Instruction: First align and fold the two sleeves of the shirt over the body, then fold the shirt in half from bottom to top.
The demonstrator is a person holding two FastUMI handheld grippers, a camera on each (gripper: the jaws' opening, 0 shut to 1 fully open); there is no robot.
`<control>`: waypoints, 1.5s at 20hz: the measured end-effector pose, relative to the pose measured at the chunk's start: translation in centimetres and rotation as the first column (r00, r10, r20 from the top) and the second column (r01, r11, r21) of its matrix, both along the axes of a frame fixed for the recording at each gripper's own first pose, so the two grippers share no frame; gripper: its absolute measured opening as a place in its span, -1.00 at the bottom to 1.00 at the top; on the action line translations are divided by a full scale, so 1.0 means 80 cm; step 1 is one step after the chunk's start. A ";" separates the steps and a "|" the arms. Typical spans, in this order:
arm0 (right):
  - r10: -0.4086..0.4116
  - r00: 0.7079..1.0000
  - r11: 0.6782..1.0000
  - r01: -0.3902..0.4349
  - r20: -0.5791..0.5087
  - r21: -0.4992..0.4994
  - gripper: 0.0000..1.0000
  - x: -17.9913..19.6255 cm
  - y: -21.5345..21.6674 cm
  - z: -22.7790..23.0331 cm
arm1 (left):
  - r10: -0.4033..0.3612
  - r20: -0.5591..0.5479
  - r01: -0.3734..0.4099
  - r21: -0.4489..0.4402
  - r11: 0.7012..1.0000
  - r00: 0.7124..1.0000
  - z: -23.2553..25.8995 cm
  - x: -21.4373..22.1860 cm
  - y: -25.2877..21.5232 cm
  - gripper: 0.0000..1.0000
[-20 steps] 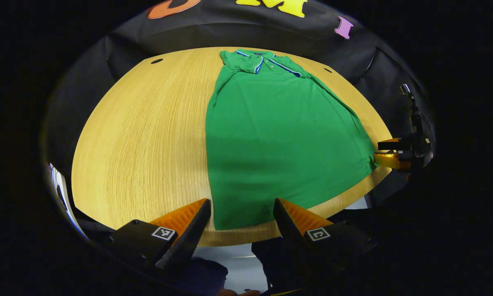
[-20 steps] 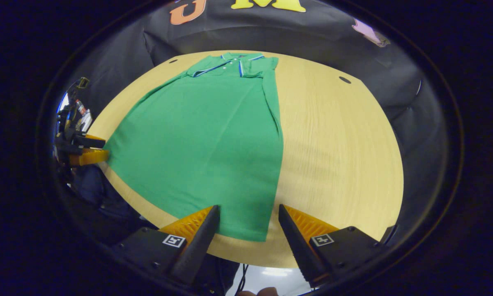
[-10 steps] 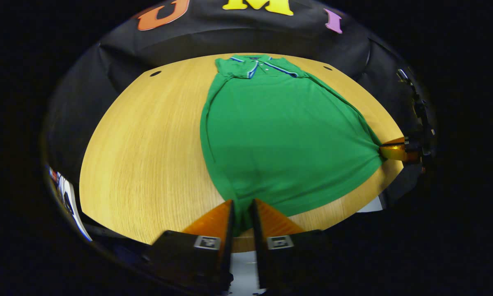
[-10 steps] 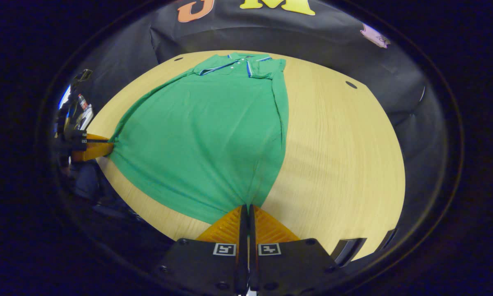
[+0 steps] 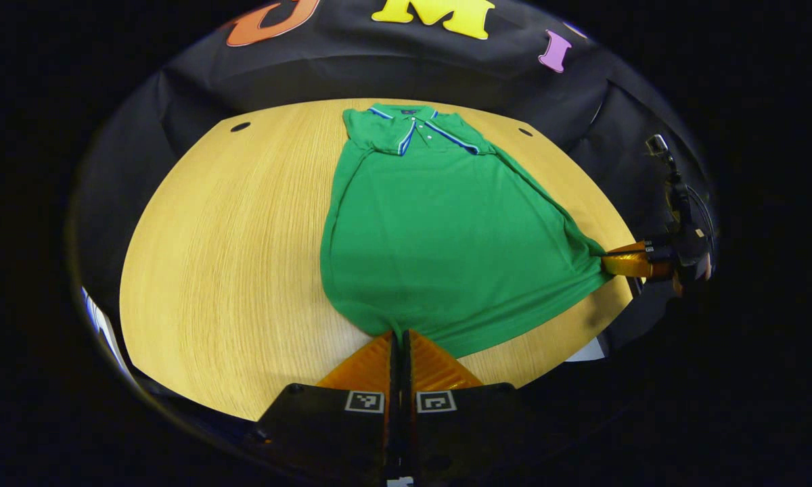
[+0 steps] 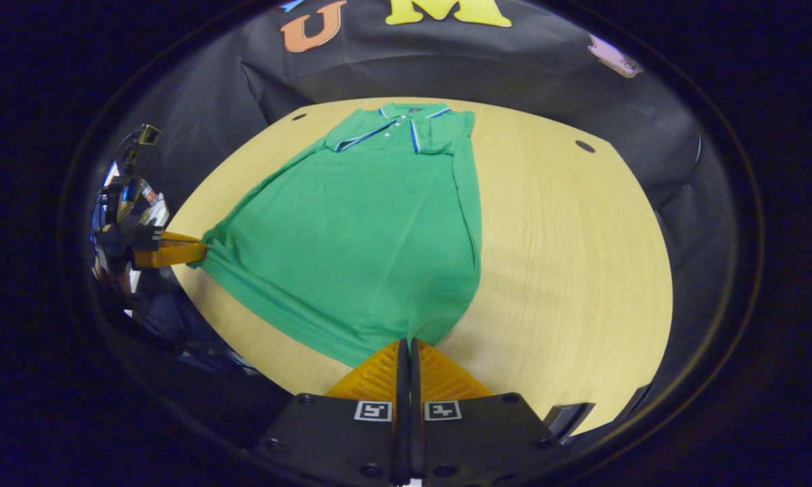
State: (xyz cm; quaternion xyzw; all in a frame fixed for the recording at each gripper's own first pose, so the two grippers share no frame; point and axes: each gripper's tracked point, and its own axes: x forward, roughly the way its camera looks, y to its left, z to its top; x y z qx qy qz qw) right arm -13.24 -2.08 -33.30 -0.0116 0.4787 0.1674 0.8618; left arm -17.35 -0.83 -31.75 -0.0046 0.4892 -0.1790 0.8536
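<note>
- Table (image 5: 230,257): wooden, carrying everything.
- Shirt (image 5: 440,230): green, flat on table, collar at far side, sleeves folded in, hem corners lifted.
- Left gripper (image 5: 399,338): clamped tight on near left hem corner.
- Right gripper (image 6: 409,345): pinched closed on right hem corner, cloth bunching at fingertips.

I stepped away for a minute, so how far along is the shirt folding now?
Past halfway. Done: both sleeves lie folded in over the shirt, which rests as a narrow strip on the table. In hand: the left gripper and right gripper each pinch a bottom hem corner. Left: carrying the hem up to the collar; the shirt is not yet doubled over.
</note>
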 end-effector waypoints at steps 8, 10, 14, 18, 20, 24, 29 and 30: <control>-0.074 0.994 0.994 0.067 0.085 0.090 -0.99 0.063 -0.003 0.072 | -0.044 0.120 0.045 -0.009 0.999 0.992 0.063 0.058 0.000 -0.93; -0.090 0.990 0.992 0.079 0.111 0.098 -0.95 0.080 -0.006 0.089 | -0.032 0.149 0.036 -0.026 0.999 0.988 0.079 0.079 0.000 -0.94; -0.102 0.981 0.990 0.084 0.165 0.111 -0.95 0.116 -0.009 0.124 | -0.014 0.185 0.026 -0.062 0.998 0.983 0.111 0.121 -0.003 -0.93; -0.097 0.967 0.992 0.074 0.234 0.106 -0.94 0.164 -0.013 0.174 | -0.033 0.237 0.048 -0.058 0.997 0.971 0.141 0.172 -0.003 -0.94; -0.091 0.959 0.993 0.065 0.270 0.102 -0.95 0.194 -0.010 0.196 | -0.043 0.276 0.059 -0.049 0.997 0.960 0.159 0.203 -0.003 -0.94; -0.070 0.941 0.995 0.042 0.330 0.092 -0.91 0.249 0.004 0.231 | -0.018 0.327 0.048 -0.085 0.995 0.945 0.191 0.264 -0.007 -0.93; -0.080 0.919 0.995 0.049 0.386 0.090 -0.95 0.315 0.012 0.253 | 0.042 0.370 0.004 -0.122 0.992 0.928 0.217 0.338 0.002 -0.93; -0.086 0.914 0.995 0.056 0.397 0.086 -0.95 0.331 0.013 0.256 | 0.050 0.374 -0.002 -0.127 0.992 0.926 0.220 0.353 0.003 -0.93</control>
